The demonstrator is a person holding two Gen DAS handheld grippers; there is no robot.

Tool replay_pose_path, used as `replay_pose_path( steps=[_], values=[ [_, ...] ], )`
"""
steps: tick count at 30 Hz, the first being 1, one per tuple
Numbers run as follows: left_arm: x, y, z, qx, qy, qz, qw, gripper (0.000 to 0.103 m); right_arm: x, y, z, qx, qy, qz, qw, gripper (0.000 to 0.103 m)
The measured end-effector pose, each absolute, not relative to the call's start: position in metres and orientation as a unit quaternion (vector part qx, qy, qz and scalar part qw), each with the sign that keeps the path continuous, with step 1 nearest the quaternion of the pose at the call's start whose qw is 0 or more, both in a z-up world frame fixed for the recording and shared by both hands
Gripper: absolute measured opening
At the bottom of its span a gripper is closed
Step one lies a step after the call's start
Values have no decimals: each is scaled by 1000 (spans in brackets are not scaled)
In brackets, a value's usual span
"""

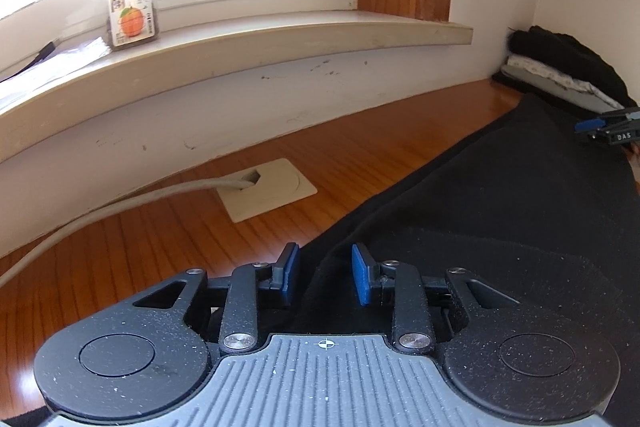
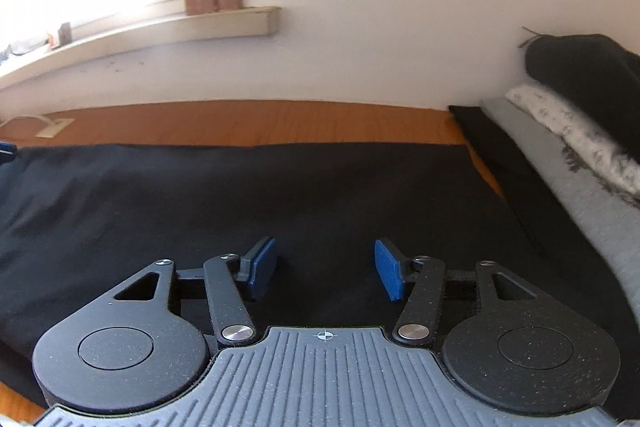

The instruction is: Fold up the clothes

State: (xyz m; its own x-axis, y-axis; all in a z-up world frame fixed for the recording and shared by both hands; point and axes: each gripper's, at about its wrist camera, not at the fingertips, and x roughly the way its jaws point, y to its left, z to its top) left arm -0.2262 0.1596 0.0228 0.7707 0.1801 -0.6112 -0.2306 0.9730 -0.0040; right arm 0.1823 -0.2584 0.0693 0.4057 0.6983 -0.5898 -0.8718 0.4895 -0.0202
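Two grippers work over one black garment (image 2: 280, 195) spread flat on a wooden table (image 1: 200, 227). One stack of folded clothes (image 2: 560, 147) sits to the right by the wall, perhaps four layers; its far side is cut off. The left gripper (image 1: 325, 273) has its jaws released, straddling the garment's left edge. The right gripper (image 2: 325, 269) hangs over the middle of the cloth, jaws apart, gripping nothing.

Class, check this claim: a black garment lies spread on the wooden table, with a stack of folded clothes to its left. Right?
Not quite. The stack of folded clothes lies to the right of the black garment on the wooden table, as the right wrist view shows.
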Motion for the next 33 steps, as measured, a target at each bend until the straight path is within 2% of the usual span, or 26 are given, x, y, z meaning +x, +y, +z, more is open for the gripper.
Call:
replay_pose_path(
  steps=[5, 8, 11, 12, 14, 15, 16, 24, 26, 27, 29, 30, 32, 33],
  values=[
    [-200, 161, 22, -35, 321, 104, 941, 31, 200, -263, 68, -161, 267, 460, 832, 55],
    [-192, 161, 22, -34, 321, 103, 941, 32, 212, -268, 66, -151, 269, 452, 837, 61],
    [-196, 165, 23, -47, 324, 100, 940, 32, 211, -270, 68, -145, 275, 443, 841, 61],
    [-201, 168, 26, -56, 326, 99, 938, 35, 209, -270, 70, -145, 277, 439, 843, 61],
    [-219, 173, 36, -53, 321, 109, 939, 52, 197, -270, 74, -143, 269, 446, 842, 61],
    [-232, 174, 42, -44, 314, 119, 941, 65, 189, -270, 76, -138, 266, 458, 837, 61],
    [-247, 177, 49, -38, 309, 127, 942, 69, 180, -269, 78, -134, 264, 470, 831, 61],
    [-349, 220, 59, -29, 350, 205, 914, 69, 124, -238, 78, -132, 268, 552, 779, 63],
    [-361, 229, 55, -35, 359, 212, 908, 63, 117, -230, 75, -146, 263, 559, 773, 64],
    [-365, 232, 54, -37, 362, 212, 907, 51, 115, -227, 74, -151, 262, 560, 771, 66],
    [-371, 239, 53, -44, 366, 212, 905, 42, 113, -224, 73, -159, 260, 561, 770, 68],
    [-372, 241, 53, -48, 364, 213, 905, 27, 112, -223, 72, -167, 257, 561, 769, 69],
    [-374, 244, 53, -54, 362, 219, 904, 7, 111, -225, 71, -173, 250, 562, 769, 71],
    [-374, 244, 53, -53, 361, 224, 904, 7, 110, -226, 70, -175, 246, 562, 770, 72]
  ],
)
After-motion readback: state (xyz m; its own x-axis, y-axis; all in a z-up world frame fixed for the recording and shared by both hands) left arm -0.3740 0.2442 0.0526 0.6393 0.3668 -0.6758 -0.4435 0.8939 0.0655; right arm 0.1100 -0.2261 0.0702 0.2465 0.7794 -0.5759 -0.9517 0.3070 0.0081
